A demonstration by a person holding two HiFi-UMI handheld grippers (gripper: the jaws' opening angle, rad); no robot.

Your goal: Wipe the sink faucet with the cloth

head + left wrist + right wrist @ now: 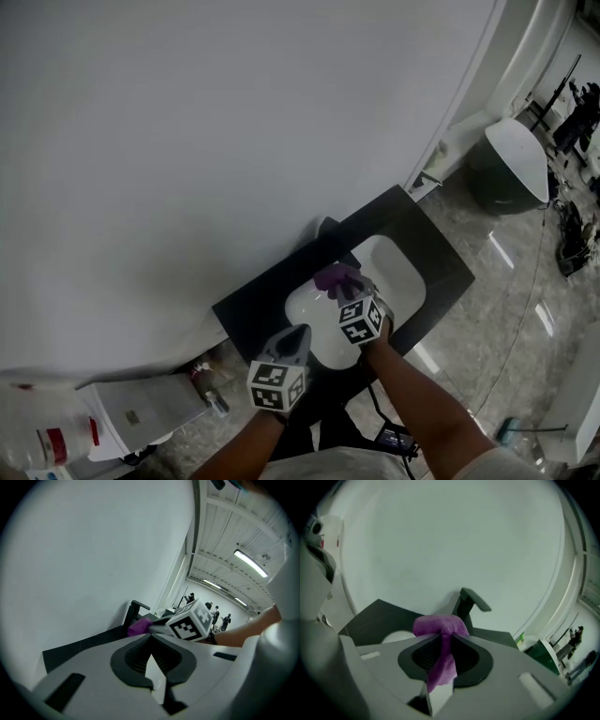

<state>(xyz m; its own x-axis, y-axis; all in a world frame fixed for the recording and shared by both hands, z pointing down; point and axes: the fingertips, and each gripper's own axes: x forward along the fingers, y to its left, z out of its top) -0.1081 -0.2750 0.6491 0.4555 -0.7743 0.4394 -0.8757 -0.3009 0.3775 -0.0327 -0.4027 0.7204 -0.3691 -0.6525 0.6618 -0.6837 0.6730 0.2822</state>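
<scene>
In the head view, the faucet (328, 228) is seen at the back edge of the dark worktop (441, 264), against the wall, behind the white basin (398, 272). The purple cloth (339, 278) is held over the basin's back rim, just in front of the faucet, by the right gripper (351, 294). The left gripper (298, 337) is held nearer the worktop's front edge, probably to leave room.

In the left gripper view, its jaws (151, 636) are pressed together on nothing; cloth (139, 627) and faucet (135, 611) lie beyond.

In the right gripper view, the cloth (438, 623) is clamped between the jaws (442, 637), with a wad left proud of the tips, seemingly as a wiping pad. Contact with the faucet (468, 603) cannot be confirmed.
</scene>
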